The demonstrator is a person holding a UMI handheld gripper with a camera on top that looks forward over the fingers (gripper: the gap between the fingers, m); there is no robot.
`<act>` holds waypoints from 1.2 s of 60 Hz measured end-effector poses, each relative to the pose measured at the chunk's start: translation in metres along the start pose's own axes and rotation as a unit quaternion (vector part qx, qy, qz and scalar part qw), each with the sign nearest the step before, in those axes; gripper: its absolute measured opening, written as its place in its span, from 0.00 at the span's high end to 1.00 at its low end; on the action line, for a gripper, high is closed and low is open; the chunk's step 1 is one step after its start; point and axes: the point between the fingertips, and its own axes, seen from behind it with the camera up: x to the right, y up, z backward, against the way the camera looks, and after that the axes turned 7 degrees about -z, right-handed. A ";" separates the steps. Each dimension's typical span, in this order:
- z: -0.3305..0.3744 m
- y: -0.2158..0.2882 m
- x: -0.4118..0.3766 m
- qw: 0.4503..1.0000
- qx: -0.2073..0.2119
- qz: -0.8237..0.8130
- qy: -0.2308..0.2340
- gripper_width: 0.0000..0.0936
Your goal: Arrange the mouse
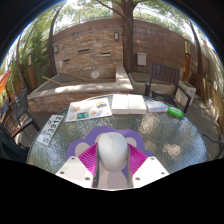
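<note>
A white computer mouse (112,151) sits between my two fingers, its sides against the pink pads (89,155). My gripper (112,160) is shut on it and holds it over a purple mouse mat (112,133) that lies on a round glass table (60,135). The mouse hides much of the mat. I cannot tell whether the mouse touches the mat or hangs just above it.
Papers (90,108) and a white book (128,102) lie on the far part of the table. A green object (176,113) lies at the right rim. Dark chairs (161,78) stand around it. A brick wall (95,45) and trees rise beyond.
</note>
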 end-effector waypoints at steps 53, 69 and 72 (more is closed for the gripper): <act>0.279 -0.053 -0.033 0.998 0.021 0.020 -0.057 0.10; 0.328 -0.081 -0.044 0.997 0.026 0.017 -0.065 0.10; 0.330 -0.081 -0.042 0.997 0.025 0.016 -0.068 0.10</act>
